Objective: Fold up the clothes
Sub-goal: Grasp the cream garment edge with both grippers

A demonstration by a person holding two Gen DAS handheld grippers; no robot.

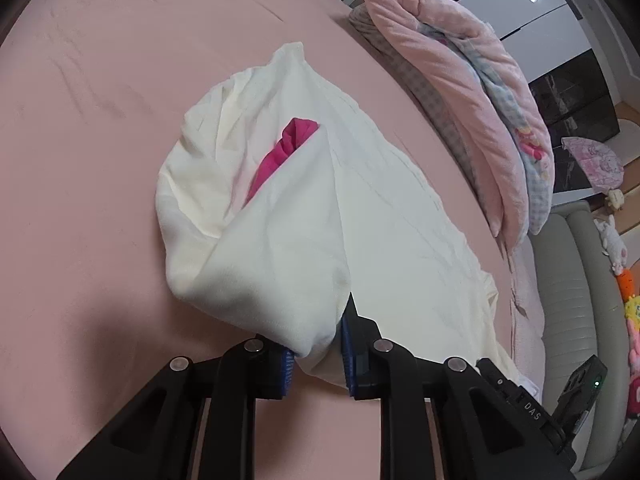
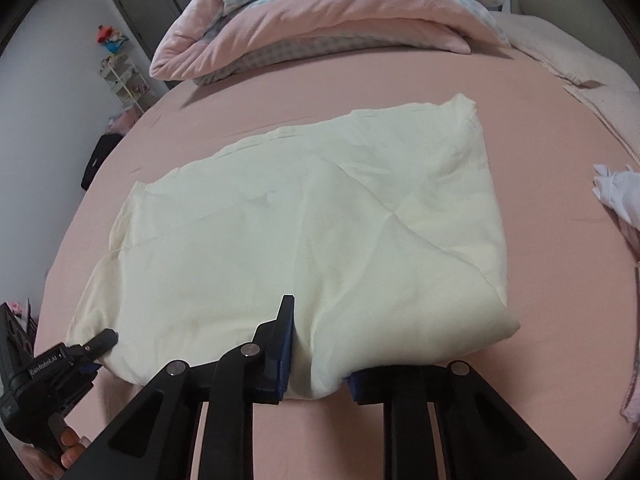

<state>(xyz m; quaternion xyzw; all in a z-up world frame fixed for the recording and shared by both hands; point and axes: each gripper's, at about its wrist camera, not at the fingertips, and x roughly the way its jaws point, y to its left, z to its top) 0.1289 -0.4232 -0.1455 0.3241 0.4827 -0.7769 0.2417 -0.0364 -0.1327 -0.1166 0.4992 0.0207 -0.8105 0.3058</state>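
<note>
A cream-white garment (image 2: 304, 216) lies spread on the pink bed sheet (image 2: 400, 76). In the left wrist view the garment (image 1: 288, 216) bunches upward, and a magenta lining (image 1: 286, 150) shows in its opening. My left gripper (image 1: 318, 344) is shut on the garment's near edge and holds it just above the sheet. It also shows in the right wrist view (image 2: 94, 344) at the garment's left corner. My right gripper (image 2: 316, 376) is shut on the garment's near hem, with cloth bulging between the blue pads (image 2: 286, 354).
A folded pink quilt (image 2: 320, 20) lies at the far side of the bed; it also shows in the left wrist view (image 1: 460, 92). Loose white and pink clothes (image 2: 620, 216) lie at the right edge. A beige headboard (image 1: 576, 300) with plush toys is at the right.
</note>
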